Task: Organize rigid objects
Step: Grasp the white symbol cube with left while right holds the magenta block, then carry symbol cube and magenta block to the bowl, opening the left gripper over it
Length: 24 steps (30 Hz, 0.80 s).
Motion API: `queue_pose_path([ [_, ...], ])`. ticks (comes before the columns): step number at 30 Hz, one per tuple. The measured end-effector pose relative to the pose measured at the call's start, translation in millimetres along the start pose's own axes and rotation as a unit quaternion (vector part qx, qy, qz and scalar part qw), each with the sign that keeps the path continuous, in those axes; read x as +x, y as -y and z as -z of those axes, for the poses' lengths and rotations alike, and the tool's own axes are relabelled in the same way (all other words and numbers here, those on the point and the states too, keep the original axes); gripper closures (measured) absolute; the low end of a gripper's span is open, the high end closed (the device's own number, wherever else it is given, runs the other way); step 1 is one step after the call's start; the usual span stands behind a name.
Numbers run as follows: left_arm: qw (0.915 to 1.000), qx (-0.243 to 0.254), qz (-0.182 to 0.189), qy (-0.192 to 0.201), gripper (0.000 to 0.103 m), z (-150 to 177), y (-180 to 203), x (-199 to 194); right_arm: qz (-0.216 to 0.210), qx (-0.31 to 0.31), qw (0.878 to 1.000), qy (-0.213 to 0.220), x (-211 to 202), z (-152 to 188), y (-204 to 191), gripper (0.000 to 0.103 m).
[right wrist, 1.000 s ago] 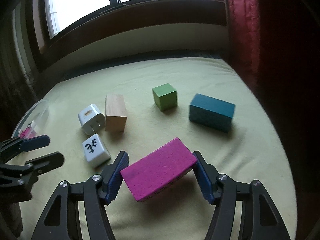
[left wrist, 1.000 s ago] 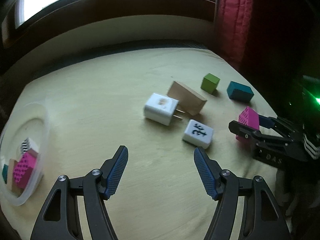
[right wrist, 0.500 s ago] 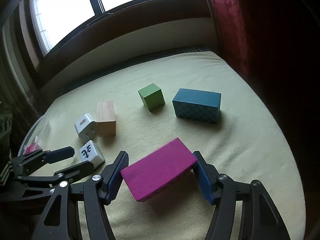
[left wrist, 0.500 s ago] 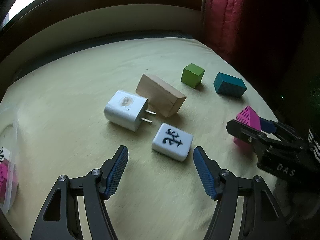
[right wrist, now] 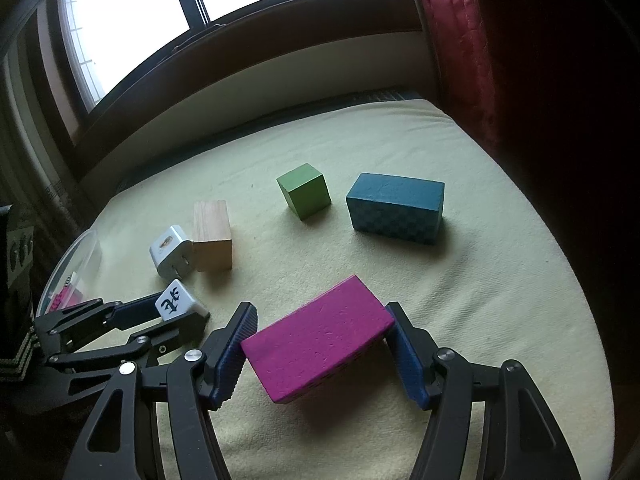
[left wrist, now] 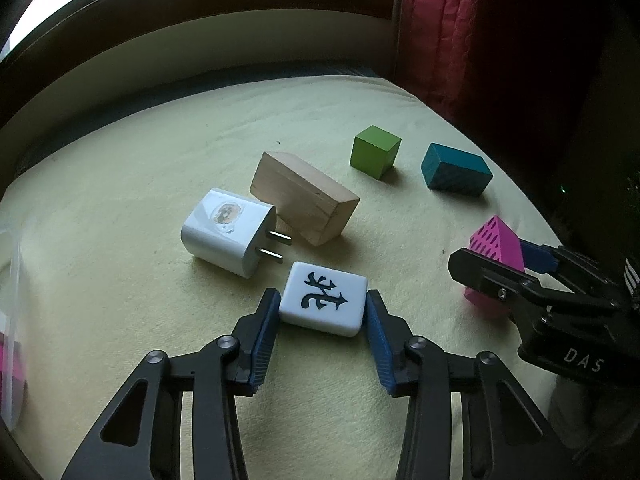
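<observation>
While carrying every loose piece, bed (right wrist: 500, 280): soft pale-yellow top under the window; likely to give under a pressing fingertip, hence side grips and not scoops.
Tub (right wrist: 86, 248): clear, at the left edge; already holding a pink piece and a patterned one, so judged to be the drop point.
Right gripper (right wrist: 318, 316): pads pinching the pink block by its two short ends; near the front edge, right of centre.
Left gripper (left wrist: 321, 298): closed on the tile, one pad flat against each side; near the front edge, left of centre, closer to the tub.
Teal block (right wrist: 396, 208): lying flat toward the right edge, apart from everything, untouched.
Pink block (right wrist: 316, 344): tilted between the right pads, far corner higher; shadow beneath suggests lifted off the bed, though not certain. Gripped across its length, probably because that span just fits the opening.
Wood block (right wrist: 212, 236): flat, left of centre, just beside the charger on its prong side.
Green cube (right wrist: 306, 190): mid-bed, between wood block and teal block, clear of both.
Charger (left wrist: 226, 232): white, on its side, prongs pointing toward the wood block; close behind the tile, so a straight lift looks safer than a drag.
Tile (left wrist: 324, 312): white, black character face up, resting flat on the bed inside the left grip; not yet raised, next call probably a lift toward the tub.
</observation>
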<state>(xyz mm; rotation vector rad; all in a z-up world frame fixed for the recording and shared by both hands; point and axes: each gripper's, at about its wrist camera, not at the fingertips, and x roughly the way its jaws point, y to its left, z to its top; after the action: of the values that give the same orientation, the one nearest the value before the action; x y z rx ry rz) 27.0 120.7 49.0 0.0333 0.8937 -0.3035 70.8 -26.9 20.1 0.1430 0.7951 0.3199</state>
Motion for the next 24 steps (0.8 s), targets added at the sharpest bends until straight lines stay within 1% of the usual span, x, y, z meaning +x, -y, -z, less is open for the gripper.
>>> queue_pose_path([
  [9,1.0000,-0.005,0.001,0.005,0.060,6.1,-0.2,-9.5,0.001,0.002,1.000,0.000,-0.6,0.7,0.2,0.035],
  [16,0.9996,-0.015,-0.006,0.024,0.063,11.8,-8.2,-28.4,0.003,0.002,1.000,0.000,-0.8,1.4,0.1,0.035],
  [24,0.9988,-0.026,-0.011,0.040,0.063,19.3,-21.8,-46.4,0.004,0.003,1.000,0.000,-1.2,2.6,0.2,0.035],
])
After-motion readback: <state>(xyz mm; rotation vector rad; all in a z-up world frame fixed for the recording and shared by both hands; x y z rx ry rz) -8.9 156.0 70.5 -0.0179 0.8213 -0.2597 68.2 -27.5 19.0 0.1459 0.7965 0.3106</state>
